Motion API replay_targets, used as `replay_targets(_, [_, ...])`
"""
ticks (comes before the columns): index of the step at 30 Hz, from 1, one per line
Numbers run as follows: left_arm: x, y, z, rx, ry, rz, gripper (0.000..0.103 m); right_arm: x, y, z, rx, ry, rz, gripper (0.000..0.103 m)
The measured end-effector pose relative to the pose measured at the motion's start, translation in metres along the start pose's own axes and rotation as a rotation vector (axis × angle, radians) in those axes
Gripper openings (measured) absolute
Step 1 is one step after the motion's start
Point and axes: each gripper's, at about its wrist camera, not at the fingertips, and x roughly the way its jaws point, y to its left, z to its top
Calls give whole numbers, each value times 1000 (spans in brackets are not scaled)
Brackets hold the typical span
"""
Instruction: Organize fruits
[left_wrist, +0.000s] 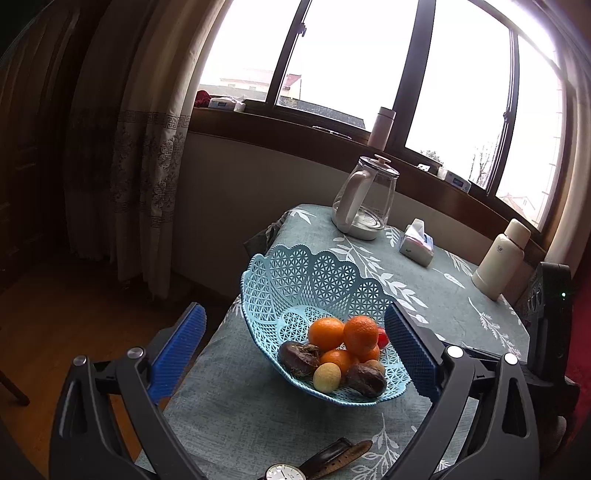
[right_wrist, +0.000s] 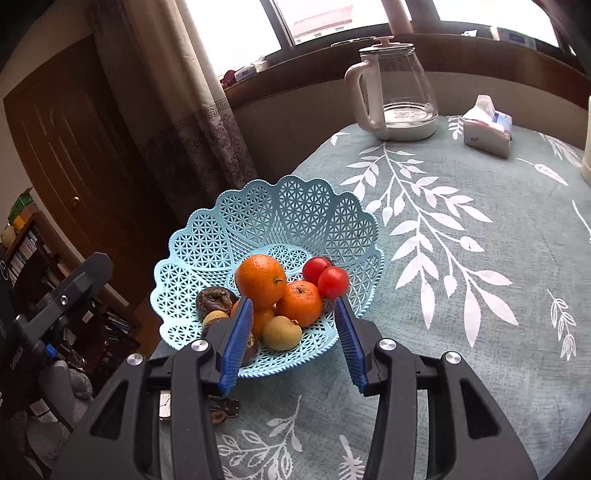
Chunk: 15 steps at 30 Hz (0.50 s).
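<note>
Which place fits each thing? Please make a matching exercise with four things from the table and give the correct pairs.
Things:
1. kettle
2. tissue pack
3. wristwatch
4. oranges

Places:
A. inside the blue basket
B. flat on the tablecloth, on the near side of the basket
C. far end of the table, near the window sill
D. right of the kettle, on the tablecloth

Pairs: 1-C, 2-D, 3-B, 4-A
</note>
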Motion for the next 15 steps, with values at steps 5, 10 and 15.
replay_targets(5, [0, 1, 0, -1, 0, 1, 99, 3, 8, -5, -45, 34, 39, 47])
replay_targets(10, [0, 1, 0, -3, -1, 1, 99, 9, 22, -11, -114, 56, 34, 52])
replay_targets(15, [1, 0, -1, 0, 3, 1, 99, 13, 33, -11, -181, 42, -37, 61])
